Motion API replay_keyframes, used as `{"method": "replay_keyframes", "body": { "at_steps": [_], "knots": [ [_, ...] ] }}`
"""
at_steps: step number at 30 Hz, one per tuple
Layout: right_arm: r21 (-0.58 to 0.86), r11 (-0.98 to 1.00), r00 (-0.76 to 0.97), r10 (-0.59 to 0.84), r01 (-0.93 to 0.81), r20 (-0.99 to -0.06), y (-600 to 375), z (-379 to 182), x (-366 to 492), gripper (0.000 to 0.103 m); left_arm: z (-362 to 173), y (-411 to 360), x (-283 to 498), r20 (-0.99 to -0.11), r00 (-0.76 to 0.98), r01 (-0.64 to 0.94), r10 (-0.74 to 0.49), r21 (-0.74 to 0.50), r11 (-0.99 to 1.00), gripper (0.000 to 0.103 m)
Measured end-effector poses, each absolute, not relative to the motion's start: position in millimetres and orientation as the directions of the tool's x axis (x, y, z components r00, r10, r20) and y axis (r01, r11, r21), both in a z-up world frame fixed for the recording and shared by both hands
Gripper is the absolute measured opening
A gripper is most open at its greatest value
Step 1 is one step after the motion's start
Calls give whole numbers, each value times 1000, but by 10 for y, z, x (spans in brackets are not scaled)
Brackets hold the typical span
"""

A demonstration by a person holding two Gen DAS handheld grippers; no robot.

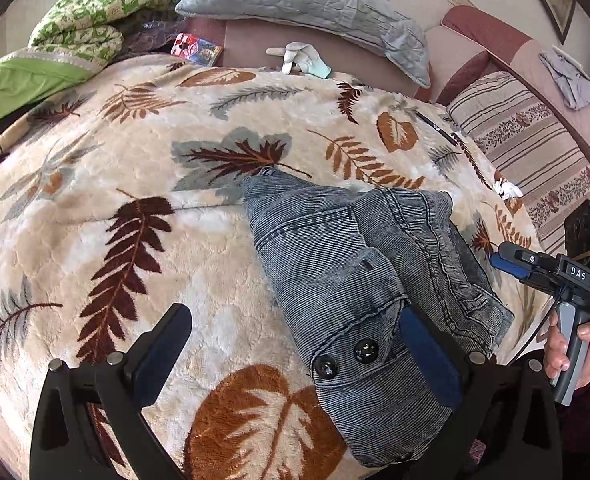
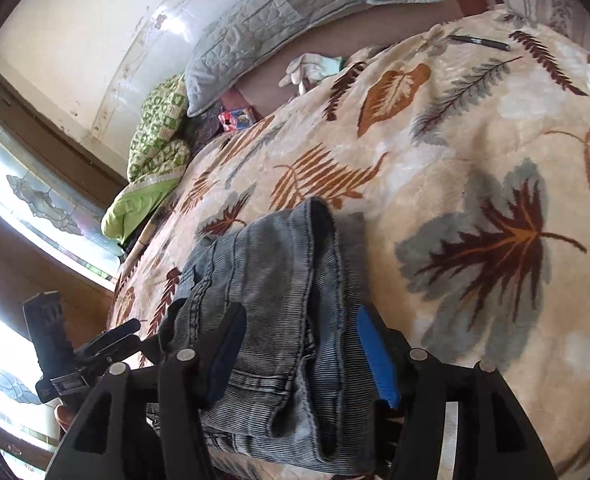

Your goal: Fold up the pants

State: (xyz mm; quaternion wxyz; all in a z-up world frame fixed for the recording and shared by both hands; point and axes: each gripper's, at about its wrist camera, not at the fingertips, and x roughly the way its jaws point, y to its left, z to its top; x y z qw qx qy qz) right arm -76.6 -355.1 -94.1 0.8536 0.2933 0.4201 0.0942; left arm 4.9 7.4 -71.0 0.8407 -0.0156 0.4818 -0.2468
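Note:
Grey-blue corduroy pants [image 1: 359, 276] lie folded into a compact bundle on a leaf-patterned blanket [image 1: 135, 184], waistband with two black buttons [image 1: 345, 358] nearest me. My left gripper [image 1: 295, 352] is open; its right finger [image 1: 427, 356] rests against the waistband, its left finger on the blanket. The right gripper [image 1: 511, 262] shows at the right edge, held by a hand. In the right wrist view the pants [image 2: 279, 300] lie between the spread fingers of my right gripper [image 2: 299, 356], which is open above the folded edge.
A grey quilted pillow [image 1: 307, 8], a white glove [image 1: 301, 58], a green patterned quilt [image 1: 107, 12] and a small colourful box [image 1: 197, 48] lie at the bed's far side. A black pen [image 1: 437, 126] lies on the blanket. A striped pillow [image 1: 523, 140] is at right. A window [image 2: 19, 216] is at left.

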Motion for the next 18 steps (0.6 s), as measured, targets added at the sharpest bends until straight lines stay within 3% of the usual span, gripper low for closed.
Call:
{"method": "replay_keyframes", "body": {
  "at_steps": [10, 18],
  "knots": [
    [647, 751, 596, 462, 131, -657, -3789, -1045, -849, 63, -827, 166, 227, -808, 306, 355, -503, -394, 848, 103],
    [699, 701, 571, 519, 141, -636, -3836, -1142, -845, 64, -784, 421, 324, -780, 316, 306, -540, -455, 836, 103]
  ]
}}
